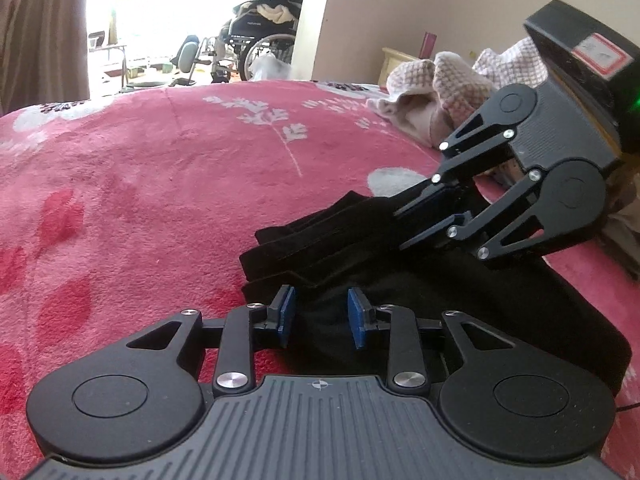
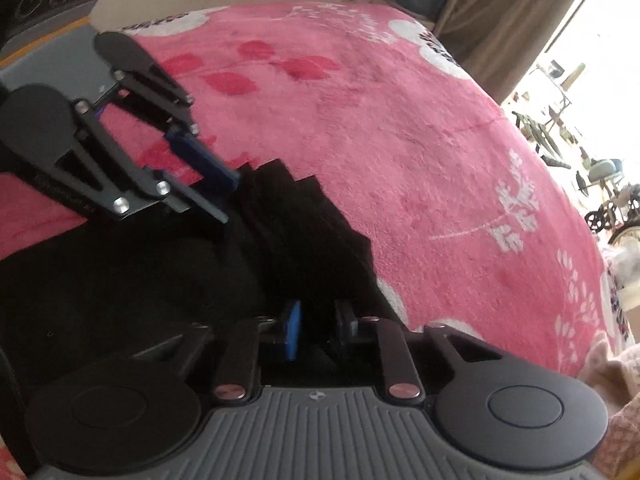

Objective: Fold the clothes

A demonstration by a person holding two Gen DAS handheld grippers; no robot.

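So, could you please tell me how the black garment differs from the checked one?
The black garment lies close under both grippers, partly folded in stacked layers; the checked garment sits far back in a crumpled heap. The black one is plain and dark, the checked one pale and patterned. Both rest on the pink blanket.

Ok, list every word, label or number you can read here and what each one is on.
None can be read for certain.
Red-bordered sticker on the right gripper body: print too blurred.
Wheelchair backrest: small pale brand word, too small.
Left gripper arm: faint embossed lettering, illegible.
Crosshair mark on the left gripper: a symbol, no text.
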